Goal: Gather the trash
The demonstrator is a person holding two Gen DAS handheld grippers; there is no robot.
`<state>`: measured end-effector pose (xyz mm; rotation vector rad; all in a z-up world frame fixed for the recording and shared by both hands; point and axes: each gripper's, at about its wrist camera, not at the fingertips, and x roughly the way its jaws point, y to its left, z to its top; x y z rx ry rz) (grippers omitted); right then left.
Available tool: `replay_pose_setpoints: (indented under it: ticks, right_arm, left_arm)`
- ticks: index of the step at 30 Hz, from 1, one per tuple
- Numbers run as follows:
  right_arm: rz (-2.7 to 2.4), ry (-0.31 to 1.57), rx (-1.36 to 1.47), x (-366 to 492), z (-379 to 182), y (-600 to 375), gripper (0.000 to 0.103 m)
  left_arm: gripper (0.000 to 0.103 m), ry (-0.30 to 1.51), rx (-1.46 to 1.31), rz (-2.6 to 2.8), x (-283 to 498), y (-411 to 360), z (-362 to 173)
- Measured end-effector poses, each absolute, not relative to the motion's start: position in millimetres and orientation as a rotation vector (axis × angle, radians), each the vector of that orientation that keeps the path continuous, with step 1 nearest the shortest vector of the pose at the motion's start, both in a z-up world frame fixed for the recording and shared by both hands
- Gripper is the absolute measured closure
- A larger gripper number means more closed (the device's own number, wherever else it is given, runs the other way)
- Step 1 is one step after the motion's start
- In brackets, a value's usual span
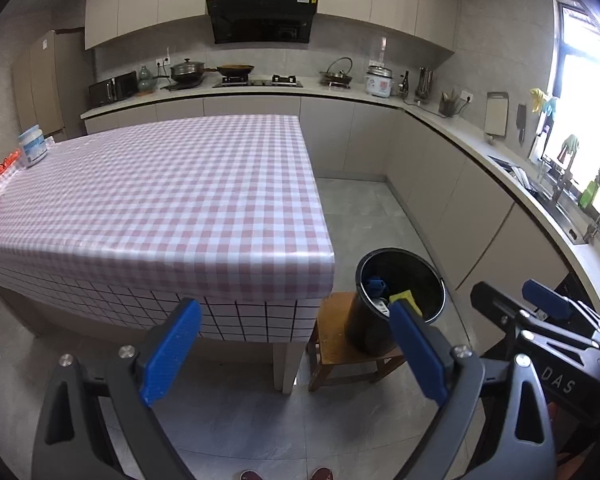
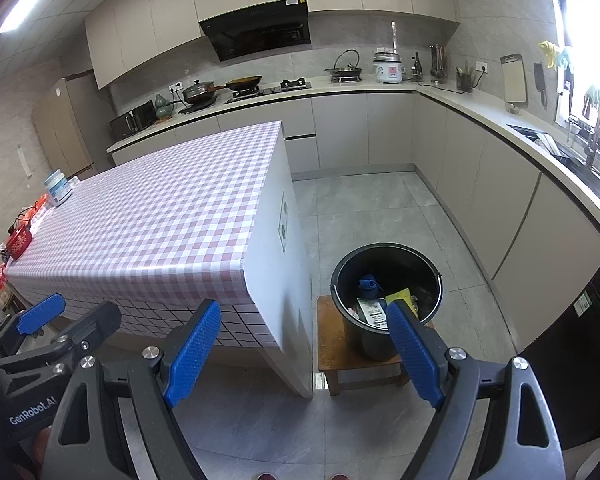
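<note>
Two hand-held grippers hang side by side above the grey tiled floor, each with its blue pads spread wide and nothing between them: the left hand-held gripper and the right hand-held gripper. The trash lies in a black bucket that stands on a small wooden stool, just beside the corner of the tabletop with its pink checked cloth. Inside the bucket show a blue crumpled piece, a yellow piece and a white printed wrapper. At the far left end of the tabletop stand a white tub and a red packet, well apart from the bucket.
</note>
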<state>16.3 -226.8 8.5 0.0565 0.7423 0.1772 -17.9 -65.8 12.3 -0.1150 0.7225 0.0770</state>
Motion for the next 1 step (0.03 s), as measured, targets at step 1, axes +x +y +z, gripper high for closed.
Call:
replay_pose_setpoints:
  ticks: [1]
  right_arm:
    - [0.175, 0.744, 0.059, 16.2, 7.9, -227.1, 0.017]
  left_arm:
    - [0.006, 0.724, -0.106, 0.088, -17.3, -65.3, 13.3]
